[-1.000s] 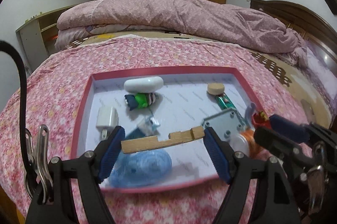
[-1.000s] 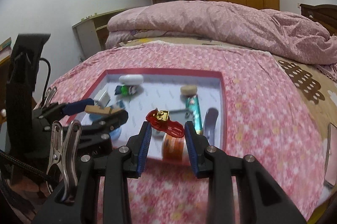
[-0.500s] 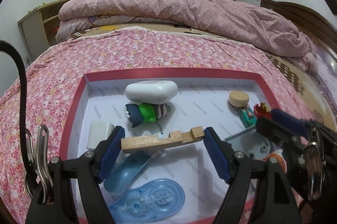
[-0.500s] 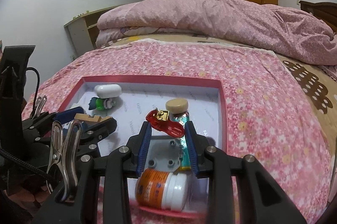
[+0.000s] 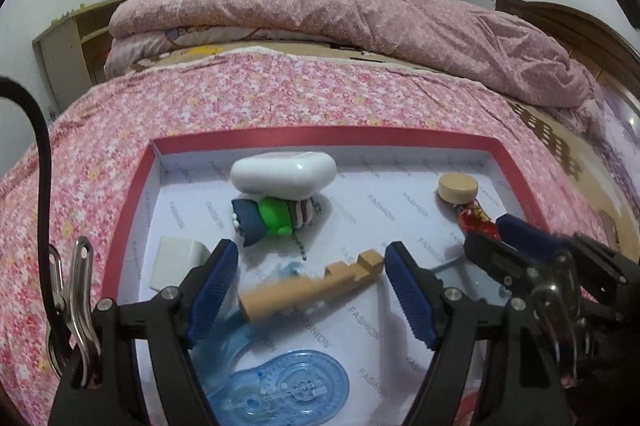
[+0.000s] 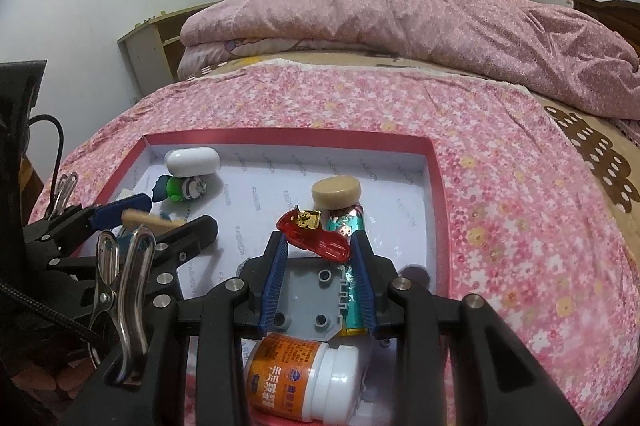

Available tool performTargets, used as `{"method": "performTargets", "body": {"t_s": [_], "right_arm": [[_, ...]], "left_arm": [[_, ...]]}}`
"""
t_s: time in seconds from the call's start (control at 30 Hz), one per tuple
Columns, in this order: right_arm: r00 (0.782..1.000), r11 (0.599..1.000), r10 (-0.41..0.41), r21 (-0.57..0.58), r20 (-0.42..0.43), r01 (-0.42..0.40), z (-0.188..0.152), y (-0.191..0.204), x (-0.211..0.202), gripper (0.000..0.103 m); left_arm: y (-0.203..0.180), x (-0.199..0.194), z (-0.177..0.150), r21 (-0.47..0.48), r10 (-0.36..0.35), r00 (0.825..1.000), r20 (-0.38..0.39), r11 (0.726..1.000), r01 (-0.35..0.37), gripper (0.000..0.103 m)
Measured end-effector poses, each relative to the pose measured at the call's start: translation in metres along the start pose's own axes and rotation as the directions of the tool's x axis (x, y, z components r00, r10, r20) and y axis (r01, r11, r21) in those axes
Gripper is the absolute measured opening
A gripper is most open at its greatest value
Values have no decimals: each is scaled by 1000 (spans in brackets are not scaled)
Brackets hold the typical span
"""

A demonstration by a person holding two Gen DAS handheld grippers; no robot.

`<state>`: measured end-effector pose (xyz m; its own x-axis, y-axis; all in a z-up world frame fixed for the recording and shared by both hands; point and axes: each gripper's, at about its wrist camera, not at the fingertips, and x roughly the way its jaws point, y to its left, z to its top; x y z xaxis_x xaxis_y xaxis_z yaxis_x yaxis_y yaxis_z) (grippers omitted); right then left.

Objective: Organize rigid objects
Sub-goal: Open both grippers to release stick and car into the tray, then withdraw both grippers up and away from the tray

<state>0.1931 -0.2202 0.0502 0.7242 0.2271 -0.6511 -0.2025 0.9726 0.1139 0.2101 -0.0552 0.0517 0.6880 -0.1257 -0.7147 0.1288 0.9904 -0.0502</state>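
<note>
Both grippers are now hanging further in over the red-rimmed tray [image 5: 132, 201] than one second ago, so its near edge is falling out of both views. The left gripper [image 5: 310, 286] is holding its fingers wide apart around the wooden notched piece [image 5: 308, 290]; the right end is touching the right pad, but the left end is looking slightly free of the left pad, so a firm grip is hard to confirm. The right gripper [image 6: 320, 250] is clamping its fingers on the red toy car [image 6: 316, 236], above the grey plate [image 6: 312, 302] and the orange bottle [image 6: 304, 378] at the near edge. Its pads are partly covering the green tube [image 6: 344, 226] near the right edge. The white case [image 5: 284, 171] and the green figure [image 5: 276, 218] are lying toward the far left corner. The blue tape dispenser [image 5: 280, 390] is cut off at the bottom of the left view, and the white adapter [image 5: 176, 262] is half hidden behind the left finger.
</note>
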Motion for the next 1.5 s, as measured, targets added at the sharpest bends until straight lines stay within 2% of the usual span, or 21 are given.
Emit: {"method": "performTargets", "body": {"t_s": [0.1,0.23,0.5,0.8,1.13,1.5], "right_arm": [[1000,1000,16,13,-5,-16,0,-1,0,34],[1000,1000,15,11,4,-15,2,1,-3,46],[999,1000,27,2,31,-27,5,6,-13,56],[997,1000,26,-9,76,-26,2,14,-34,72],[992,999,34,-17,118,-33,-5,26,-65,74],[992,1000,31,-8,122,-30,-35,38,-101,74]], "left_arm": [[3,2,0,-26,-10,1000,-17,1000,9,80],[3,-2,2,-25,15,1000,-10,1000,-15,80],[3,-14,3,-16,44,999,19,999,-44,81],[9,-36,-3,-33,43,999,30,999,-42,81],[16,-70,-16,-41,57,997,52,998,-55,81],[14,-107,-47,-27,74,996,48,997,-73,81]]}}
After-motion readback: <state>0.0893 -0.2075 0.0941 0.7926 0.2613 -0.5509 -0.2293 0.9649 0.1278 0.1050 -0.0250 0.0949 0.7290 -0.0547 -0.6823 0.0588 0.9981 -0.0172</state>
